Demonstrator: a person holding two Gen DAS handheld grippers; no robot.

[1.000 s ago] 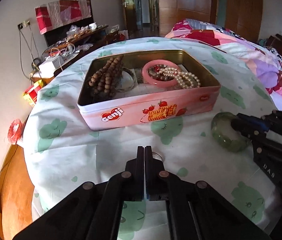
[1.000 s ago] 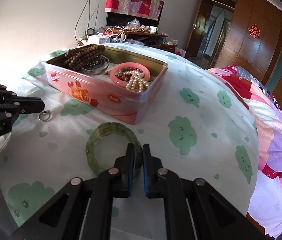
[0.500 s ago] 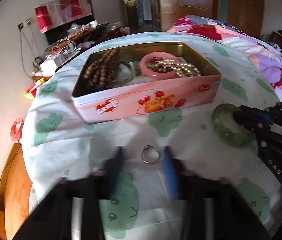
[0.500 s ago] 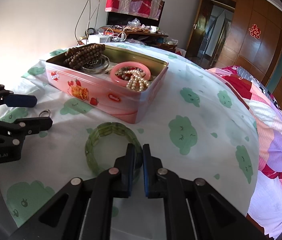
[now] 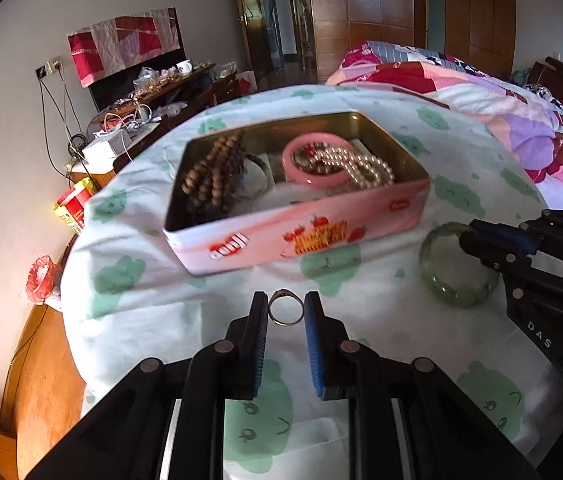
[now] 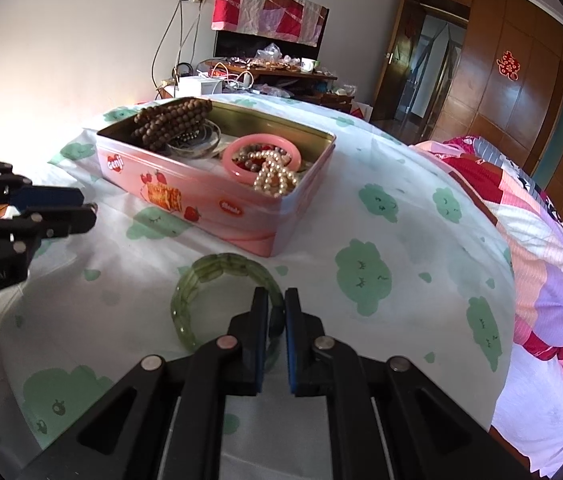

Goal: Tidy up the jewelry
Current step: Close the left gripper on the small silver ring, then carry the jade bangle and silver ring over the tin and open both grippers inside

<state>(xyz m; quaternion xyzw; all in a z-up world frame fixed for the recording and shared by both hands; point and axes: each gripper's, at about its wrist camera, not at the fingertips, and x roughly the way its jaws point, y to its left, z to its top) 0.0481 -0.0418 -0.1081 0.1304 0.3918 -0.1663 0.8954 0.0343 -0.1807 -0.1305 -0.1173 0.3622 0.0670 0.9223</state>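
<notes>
Ring [image 5: 286, 311] flat between parted left gripper [image 5: 286, 312] fingertips, bracketed; right gripper [image 6: 277, 312] clamping green bangle [image 6: 201, 280] rim

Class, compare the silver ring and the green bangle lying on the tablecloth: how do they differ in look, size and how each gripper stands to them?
The ring is thin grey metal; the green bangle is thick, translucent and segmented. The ring is far smaller than the bangle. The left gripper is open with the ring between its fingers; the right gripper is shut on the bangle's rim. Both lie flat on the tablecloth, outside the pink tin.
</notes>
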